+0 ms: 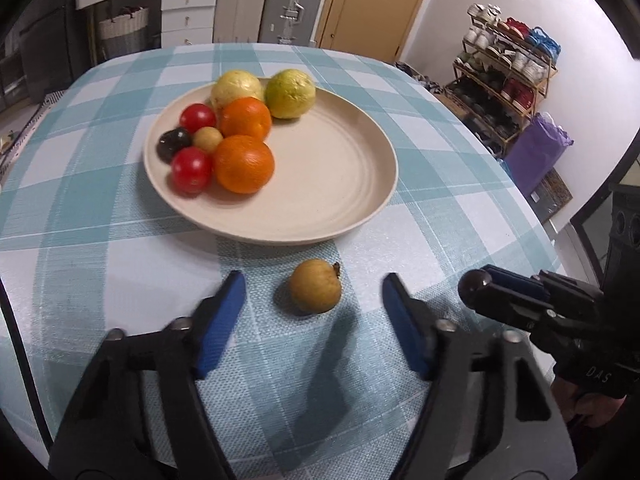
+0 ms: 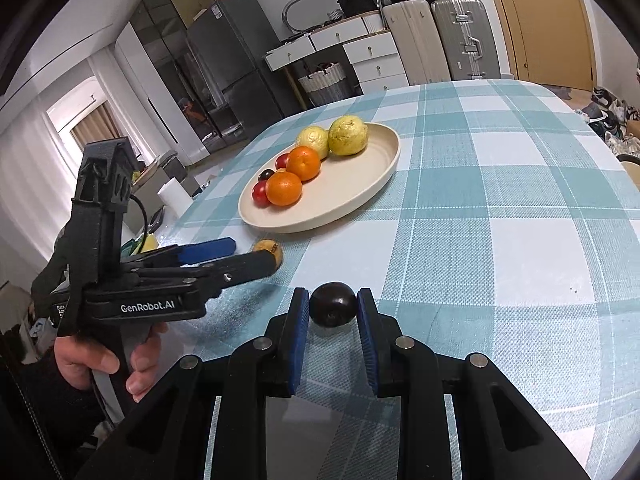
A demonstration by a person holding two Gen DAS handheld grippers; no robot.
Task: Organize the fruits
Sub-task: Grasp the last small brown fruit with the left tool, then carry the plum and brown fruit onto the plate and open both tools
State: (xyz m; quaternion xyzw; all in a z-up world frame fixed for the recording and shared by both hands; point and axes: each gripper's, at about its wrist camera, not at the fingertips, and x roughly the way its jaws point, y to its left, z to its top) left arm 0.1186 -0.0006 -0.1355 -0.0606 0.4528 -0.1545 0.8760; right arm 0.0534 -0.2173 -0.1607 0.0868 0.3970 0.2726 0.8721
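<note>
A beige plate [image 1: 328,200] on the checked tablecloth holds two oranges [image 1: 244,164], two red fruits [image 1: 191,170], a dark plum [image 1: 173,143], a small tan fruit [image 1: 207,139] and two yellow-green guavas [image 1: 290,93]. A small brown fruit [image 1: 316,286] lies on the cloth in front of the plate, between the fingers of my open left gripper [image 1: 314,300]. My right gripper [image 2: 333,308] is shut on a dark plum [image 2: 333,305] and holds it just above the cloth. In the left wrist view that right gripper [image 1: 476,286] shows at the right with the plum.
The plate [image 2: 360,196] and left gripper [image 2: 240,254] also show in the right wrist view. The table's right edge drops to a shoe rack [image 1: 508,76] and a purple bag [image 1: 538,152]. Drawers [image 1: 186,12] and suitcases [image 1: 294,4] stand behind.
</note>
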